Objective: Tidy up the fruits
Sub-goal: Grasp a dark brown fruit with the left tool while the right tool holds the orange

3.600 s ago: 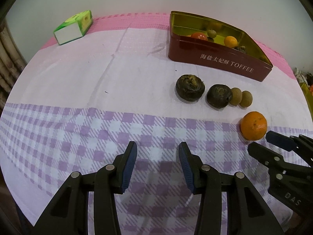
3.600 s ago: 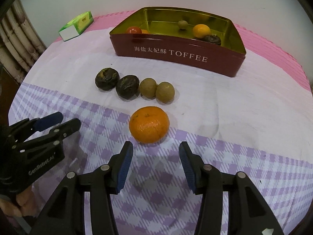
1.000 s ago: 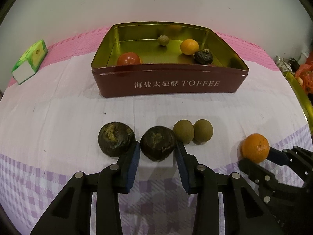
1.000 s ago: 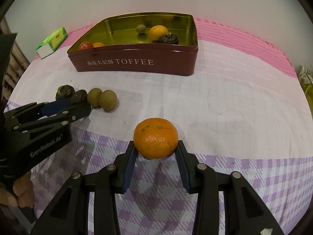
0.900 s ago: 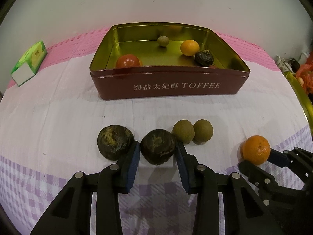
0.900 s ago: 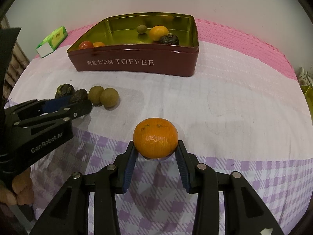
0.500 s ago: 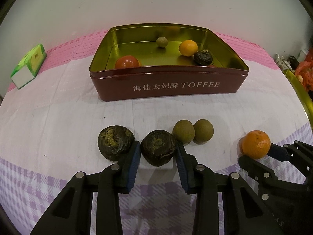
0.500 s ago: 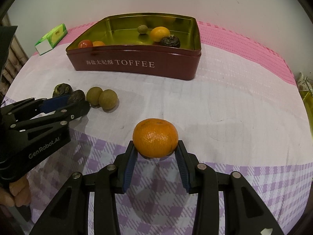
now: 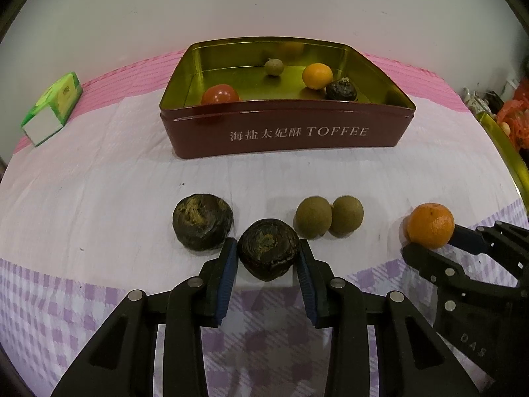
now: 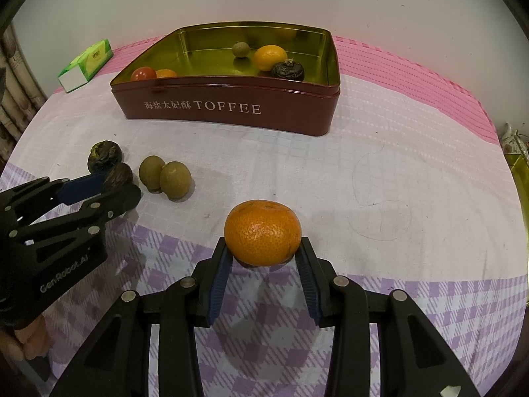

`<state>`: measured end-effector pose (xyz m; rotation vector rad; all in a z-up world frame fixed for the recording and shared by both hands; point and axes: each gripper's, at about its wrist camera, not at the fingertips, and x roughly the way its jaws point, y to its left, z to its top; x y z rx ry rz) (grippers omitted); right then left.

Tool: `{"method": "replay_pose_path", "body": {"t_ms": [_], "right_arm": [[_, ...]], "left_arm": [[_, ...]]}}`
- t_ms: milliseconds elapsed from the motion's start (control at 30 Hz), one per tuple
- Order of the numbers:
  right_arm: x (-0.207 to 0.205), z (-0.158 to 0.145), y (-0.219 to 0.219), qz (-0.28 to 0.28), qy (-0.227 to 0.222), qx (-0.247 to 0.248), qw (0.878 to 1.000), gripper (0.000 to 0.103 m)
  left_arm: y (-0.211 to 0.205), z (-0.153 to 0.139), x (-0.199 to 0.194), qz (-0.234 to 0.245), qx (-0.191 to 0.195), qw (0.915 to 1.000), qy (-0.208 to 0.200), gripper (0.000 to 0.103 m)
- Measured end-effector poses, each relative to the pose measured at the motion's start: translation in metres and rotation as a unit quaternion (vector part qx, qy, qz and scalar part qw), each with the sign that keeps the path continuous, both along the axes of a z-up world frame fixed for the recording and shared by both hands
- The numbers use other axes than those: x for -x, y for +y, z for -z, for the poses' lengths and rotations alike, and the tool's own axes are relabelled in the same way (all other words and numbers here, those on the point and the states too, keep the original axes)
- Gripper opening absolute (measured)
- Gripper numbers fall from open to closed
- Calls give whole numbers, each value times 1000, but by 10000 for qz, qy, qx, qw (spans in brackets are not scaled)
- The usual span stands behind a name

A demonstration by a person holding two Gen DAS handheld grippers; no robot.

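Orange mandarin [image 10: 263,232] clamped in right gripper [image 10: 263,261]

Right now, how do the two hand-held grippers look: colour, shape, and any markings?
Both the left gripper and the right gripper are black plastic scissor-like frames with silver rivets and two fingers lined with ribbed blue pads. The left body carries white "GenRobot.AI" lettering; the right shows embossed "DAS". No cables or sleeves are visible.

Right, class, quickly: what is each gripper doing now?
Left gripper: shut on the dark brown wrinkled fruit.
Right gripper: shut on the round orange tangerine.
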<state>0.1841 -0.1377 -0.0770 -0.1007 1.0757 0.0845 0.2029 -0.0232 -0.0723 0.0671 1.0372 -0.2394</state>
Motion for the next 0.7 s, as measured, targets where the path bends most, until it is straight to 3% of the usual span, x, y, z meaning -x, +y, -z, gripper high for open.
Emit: {"method": "replay_pose_path", "body": {"t_ms": [700], "right_arm": [[0,0,-1,-4,-7,1,10000,38]], "left_arm": [[13,1,20,72,141,9999,-25,36]]}}
